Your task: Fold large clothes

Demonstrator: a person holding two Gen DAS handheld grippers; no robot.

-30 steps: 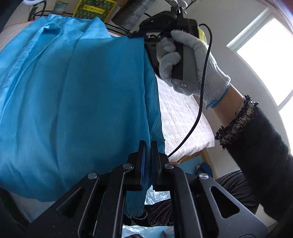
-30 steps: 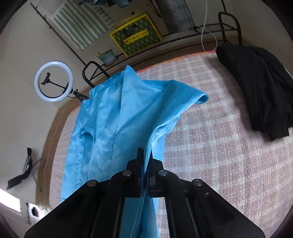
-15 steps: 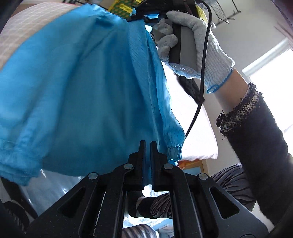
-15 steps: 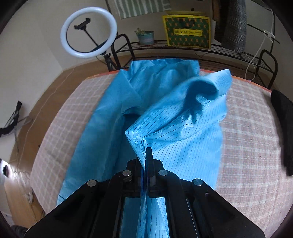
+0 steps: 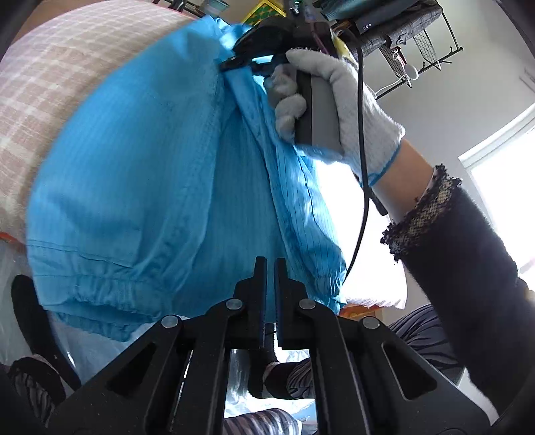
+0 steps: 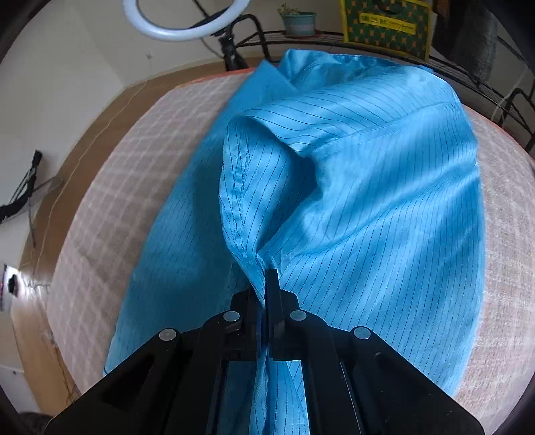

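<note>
Now the blue garment [image 6: 367, 200] has been swung across onto the checked bed [image 6: 110, 214]; the left gripper [image 5: 270, 267] stays clamped on its hem, while the right gripper [image 6: 265, 284] jaws are opening around the seam — fold landing.

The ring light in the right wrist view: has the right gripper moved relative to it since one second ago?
Yes. The ring light went from the left edge to the top, so the right gripper, jaws opening around the blue garment, swung over the bed.
</note>
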